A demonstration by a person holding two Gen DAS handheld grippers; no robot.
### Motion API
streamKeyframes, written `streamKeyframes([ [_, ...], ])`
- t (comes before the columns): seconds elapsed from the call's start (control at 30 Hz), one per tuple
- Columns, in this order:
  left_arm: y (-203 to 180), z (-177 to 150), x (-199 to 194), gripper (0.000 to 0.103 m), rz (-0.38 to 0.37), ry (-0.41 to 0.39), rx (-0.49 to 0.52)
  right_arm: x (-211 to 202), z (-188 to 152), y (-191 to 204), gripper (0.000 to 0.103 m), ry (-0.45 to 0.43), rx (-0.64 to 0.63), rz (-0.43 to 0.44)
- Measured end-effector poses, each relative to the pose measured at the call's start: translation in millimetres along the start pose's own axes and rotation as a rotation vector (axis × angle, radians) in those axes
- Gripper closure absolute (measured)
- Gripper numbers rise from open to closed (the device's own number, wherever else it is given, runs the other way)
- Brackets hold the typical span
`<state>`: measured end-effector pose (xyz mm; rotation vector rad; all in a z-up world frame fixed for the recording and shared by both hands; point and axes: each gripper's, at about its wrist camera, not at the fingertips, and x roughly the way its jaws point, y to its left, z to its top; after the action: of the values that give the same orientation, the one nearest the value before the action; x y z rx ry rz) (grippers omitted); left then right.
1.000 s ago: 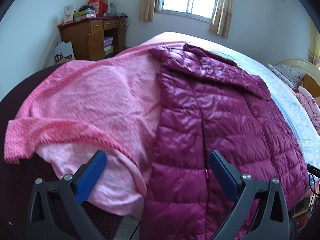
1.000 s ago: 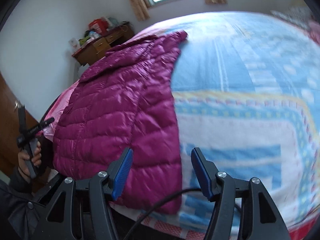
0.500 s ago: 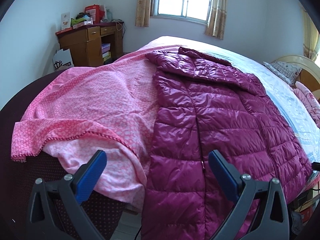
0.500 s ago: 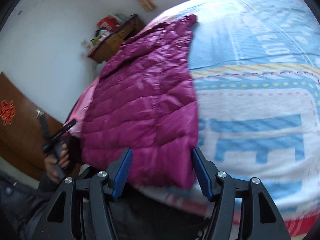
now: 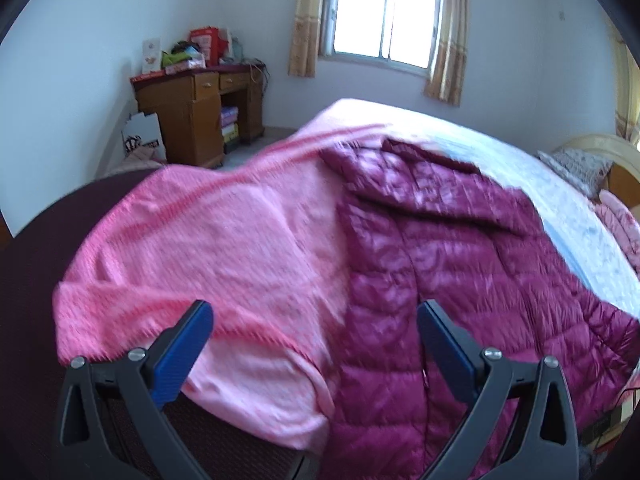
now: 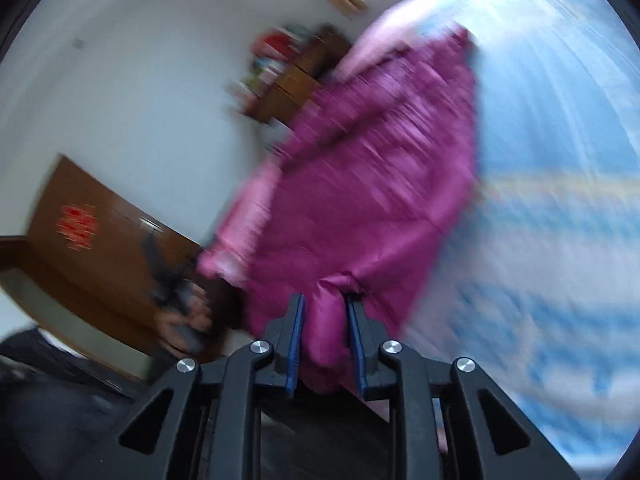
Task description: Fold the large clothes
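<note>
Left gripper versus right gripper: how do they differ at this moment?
The left gripper has its jaws wide apart with nothing between them; the right gripper has its jaws closing on a bunched edge of the purple jacket. The left hangs short of the jacket's hem; the right touches it. Both have blue pads and black frames.

Heavy blur smears the whole right wrist view: the desk [image 6: 298, 76] beyond the purple jacket [image 6: 372, 184] is streaks, its clutter unreadable. The jacket's hem drops past the bottom edge in the left view, and the door's red emblem [image 6: 76, 222] is illegible.
</note>
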<state>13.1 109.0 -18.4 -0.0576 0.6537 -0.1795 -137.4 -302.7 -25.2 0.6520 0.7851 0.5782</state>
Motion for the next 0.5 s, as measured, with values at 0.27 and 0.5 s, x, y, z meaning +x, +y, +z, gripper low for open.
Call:
streamKeyframes([
  [0.27,42.5,31.4,-3.0,0.000,0.029,-0.051,-0.136,11.5,123.4,14.6,0.083,-0.235,-0.011,-0.030],
  [0.5,55.1,20.1,-8.3,0.000,0.051,-0.061,-0.096,7.1,120.8,-11.9,0.033,-0.188,0.043,-0.185],
])
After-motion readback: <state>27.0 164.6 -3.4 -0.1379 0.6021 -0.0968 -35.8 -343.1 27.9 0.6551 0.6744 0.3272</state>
